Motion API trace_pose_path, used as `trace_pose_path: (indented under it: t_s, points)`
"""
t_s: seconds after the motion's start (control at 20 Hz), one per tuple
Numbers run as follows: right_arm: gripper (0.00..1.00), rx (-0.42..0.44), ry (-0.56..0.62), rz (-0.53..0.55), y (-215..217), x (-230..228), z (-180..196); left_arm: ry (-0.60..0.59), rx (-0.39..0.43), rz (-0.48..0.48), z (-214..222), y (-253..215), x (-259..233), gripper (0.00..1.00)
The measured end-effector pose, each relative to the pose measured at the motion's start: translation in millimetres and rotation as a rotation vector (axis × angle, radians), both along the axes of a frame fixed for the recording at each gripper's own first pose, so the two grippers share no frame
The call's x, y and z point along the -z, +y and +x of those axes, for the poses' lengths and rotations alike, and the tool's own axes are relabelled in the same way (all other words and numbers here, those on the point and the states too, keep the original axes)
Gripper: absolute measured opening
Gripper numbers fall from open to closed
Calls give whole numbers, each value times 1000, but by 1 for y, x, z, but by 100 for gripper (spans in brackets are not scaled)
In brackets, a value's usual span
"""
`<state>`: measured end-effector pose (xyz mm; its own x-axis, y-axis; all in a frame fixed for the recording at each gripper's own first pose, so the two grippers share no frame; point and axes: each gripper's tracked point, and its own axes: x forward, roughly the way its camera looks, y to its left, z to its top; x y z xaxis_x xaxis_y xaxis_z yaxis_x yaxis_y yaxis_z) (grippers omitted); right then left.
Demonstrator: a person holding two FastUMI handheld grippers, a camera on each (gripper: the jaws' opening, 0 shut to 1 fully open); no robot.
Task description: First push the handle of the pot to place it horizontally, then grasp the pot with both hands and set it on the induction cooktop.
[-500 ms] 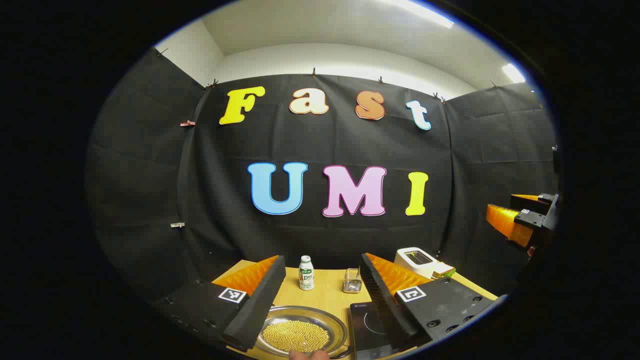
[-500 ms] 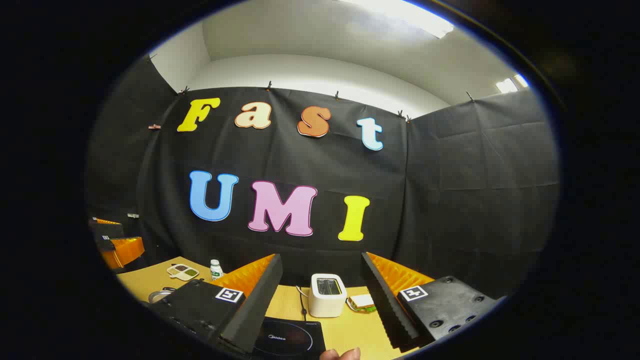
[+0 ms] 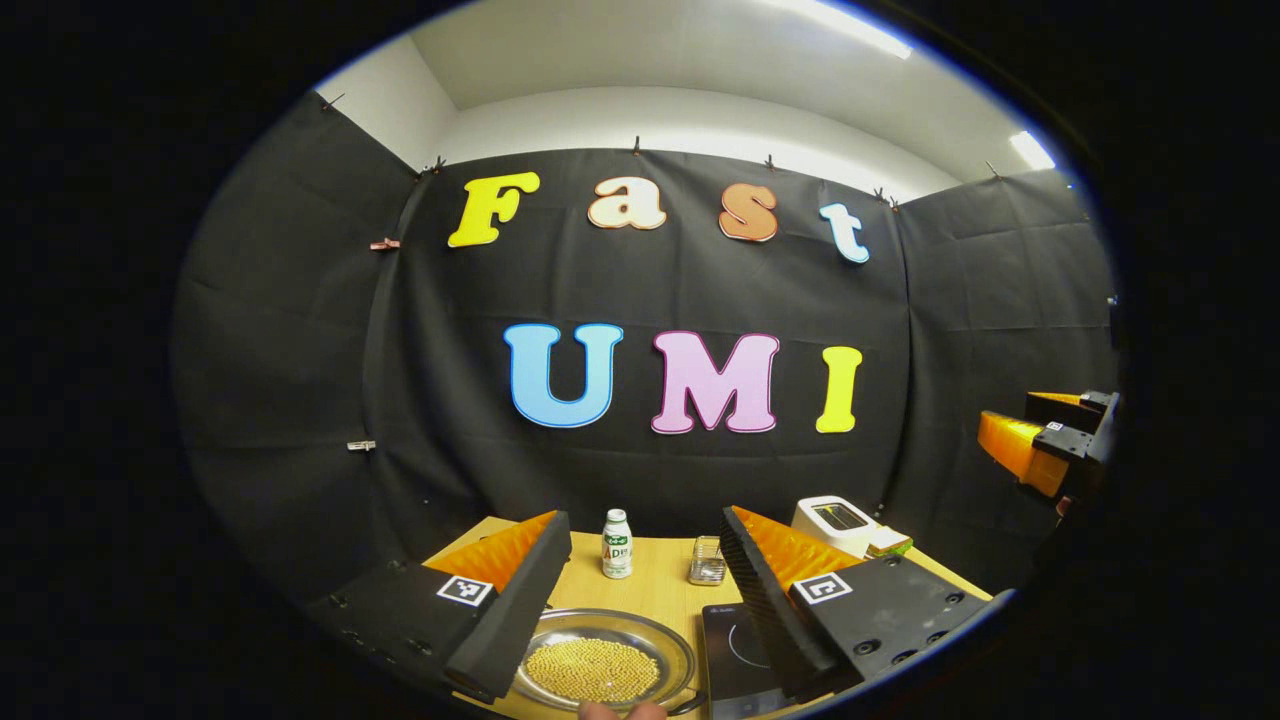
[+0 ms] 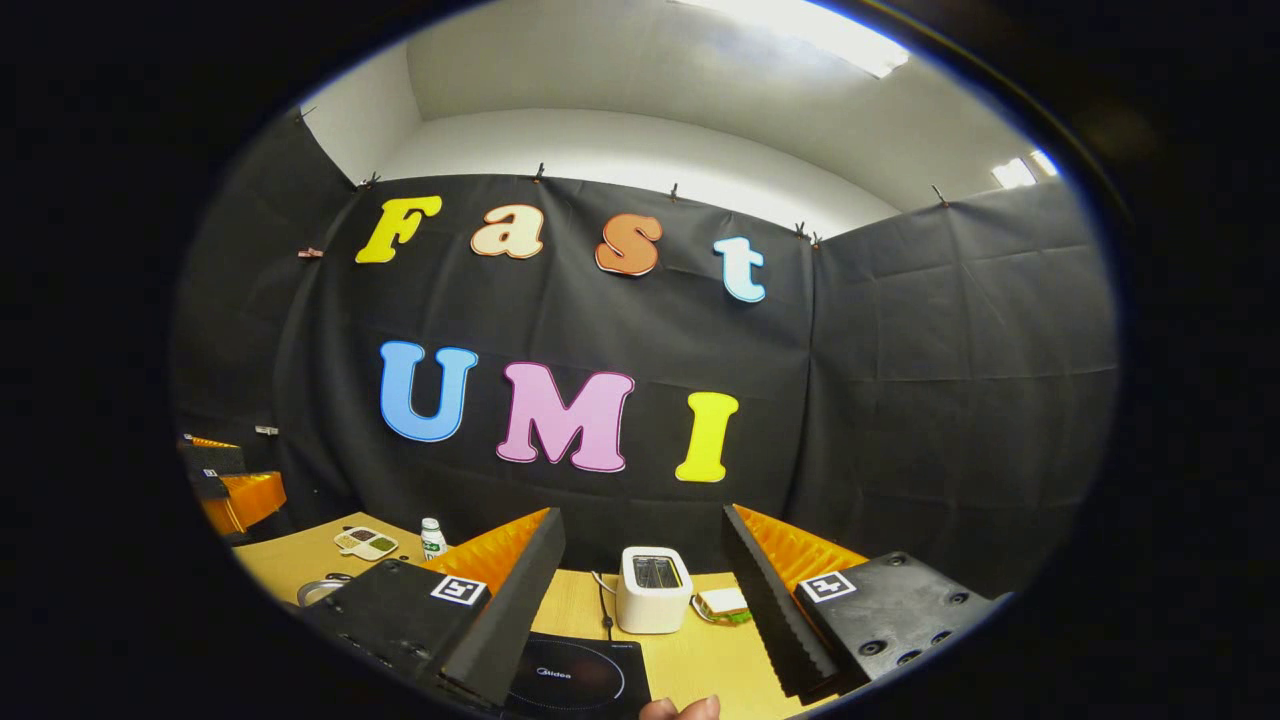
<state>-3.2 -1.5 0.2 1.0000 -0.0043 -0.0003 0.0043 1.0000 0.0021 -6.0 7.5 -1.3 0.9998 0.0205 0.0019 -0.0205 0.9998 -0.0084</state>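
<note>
Both grippers, left gripper (image 3: 640,580) and right gripper (image 4: 640,590), gape empty. Pot (image 3: 606,664): shallow metal, bead-filled; likely heavy, slippery. Grip opposite rims, keep level.

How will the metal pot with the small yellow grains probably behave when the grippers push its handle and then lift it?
The pot looks shallow and wide, so it will likely slide or turn on the table rather than tip. Its shiny metal rim may be slippery for a gripper. The loose yellow grains could roll and spill if it tilts, so it probably needs to stay level.
</note>
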Motion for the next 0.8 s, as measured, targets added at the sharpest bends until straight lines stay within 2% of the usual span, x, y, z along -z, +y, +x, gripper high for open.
trace_pose_path:
  t_s: [0.45, 0.6, 0.8]
  points:
    - [98, 11, 5, -2, -3, 4, 2, -4, 3, 19, 1, -1, -1, 93]
    - [98, 14, 2, -7, -5, 4, 2, -14, 27, 27, 0, -7, -5, 94]
    - [98, 10, 3, -12, -4, 3, 2, -29, 75, 13, -2, -13, -8, 29]
